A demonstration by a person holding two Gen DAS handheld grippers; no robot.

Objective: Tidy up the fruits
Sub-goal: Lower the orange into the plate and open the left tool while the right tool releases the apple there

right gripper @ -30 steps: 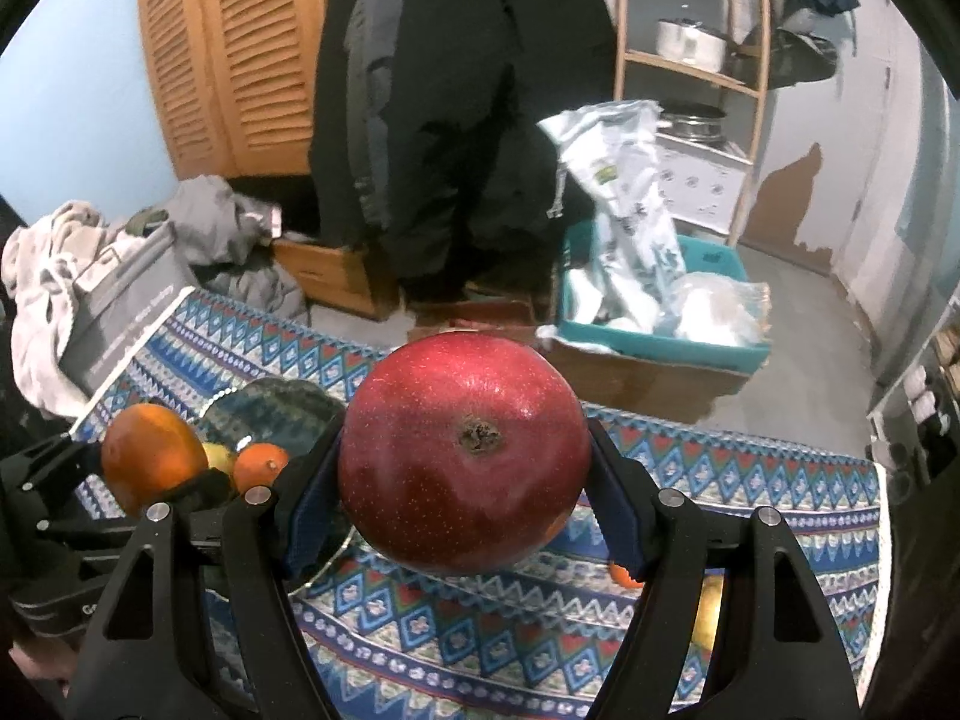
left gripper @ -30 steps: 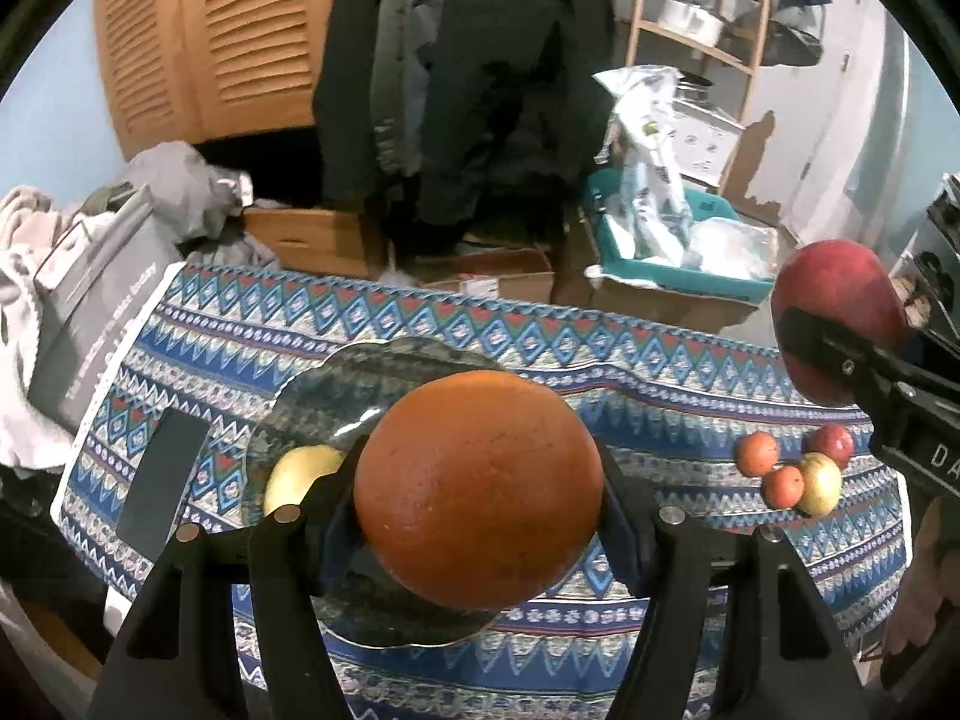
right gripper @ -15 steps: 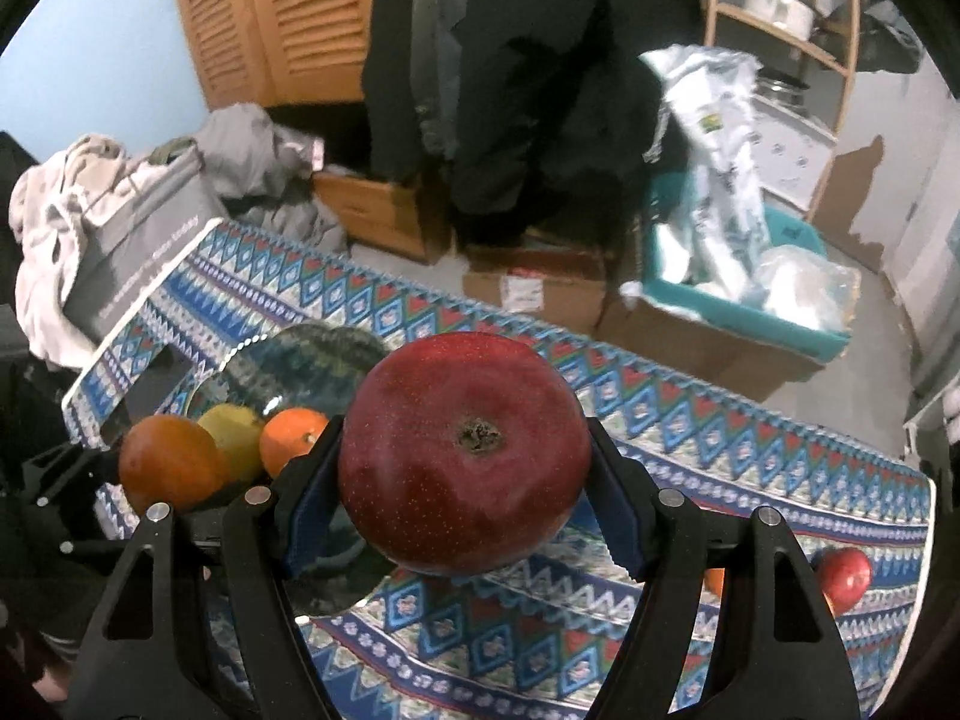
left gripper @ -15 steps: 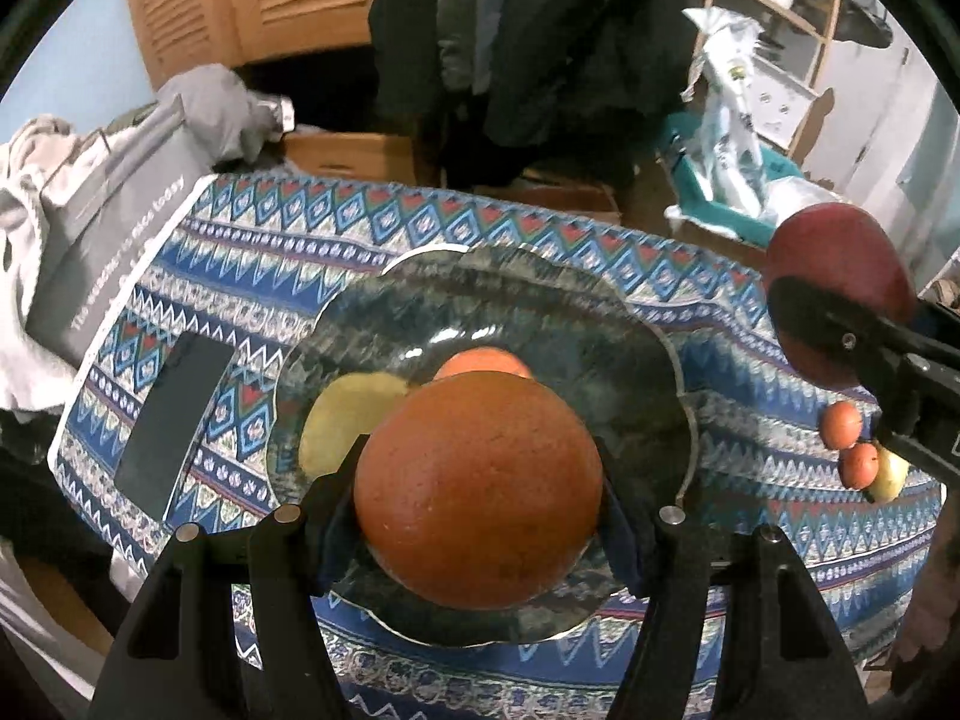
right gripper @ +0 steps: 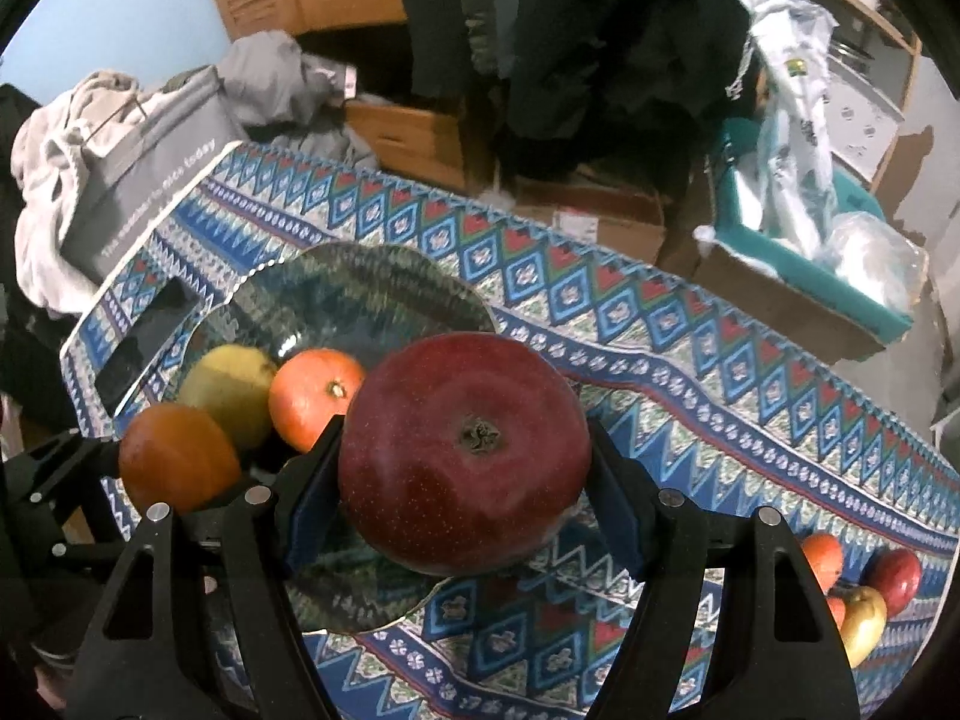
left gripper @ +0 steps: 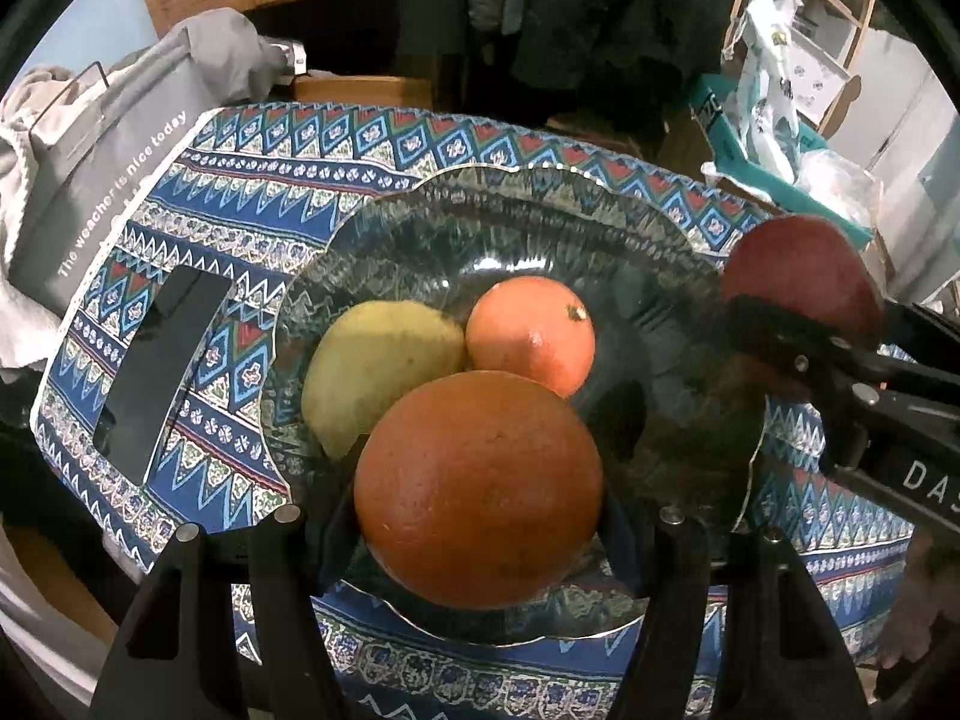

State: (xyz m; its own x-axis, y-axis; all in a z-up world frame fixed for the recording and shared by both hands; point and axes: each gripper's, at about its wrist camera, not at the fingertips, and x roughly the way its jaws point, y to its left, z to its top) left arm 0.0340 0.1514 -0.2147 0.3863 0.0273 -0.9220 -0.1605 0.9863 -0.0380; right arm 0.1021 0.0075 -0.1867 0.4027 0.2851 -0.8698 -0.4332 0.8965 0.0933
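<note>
The table [right gripper: 690,372], under a patterned cloth, bears a glass plate [left gripper: 600,210] near its nine o'clock end, a dark phone [left gripper: 162,372] beyond, loose fruits [right gripper: 864,588] at four o'clock

Both wrist views look steeply down (close) at the glass plate [left gripper: 600,198] [right gripper: 360,276].

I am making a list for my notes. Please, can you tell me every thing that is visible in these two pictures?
large orange: 1, dark orange, held in left tongs over the plate
red fruit: 1, dark red, held in right tongs
glass plate: 1, clear dark, on the cloth
small orange: 1, orange, on the plate
yellow fruit: 1, yellow, on the plate
loose fruits: several, orange, red, yellow, on the cloth's right end
tablecloth: 1, blue patterned
phone: 1, black, left of the plate
left tongs: 1, black
right tongs: 1, black
</note>
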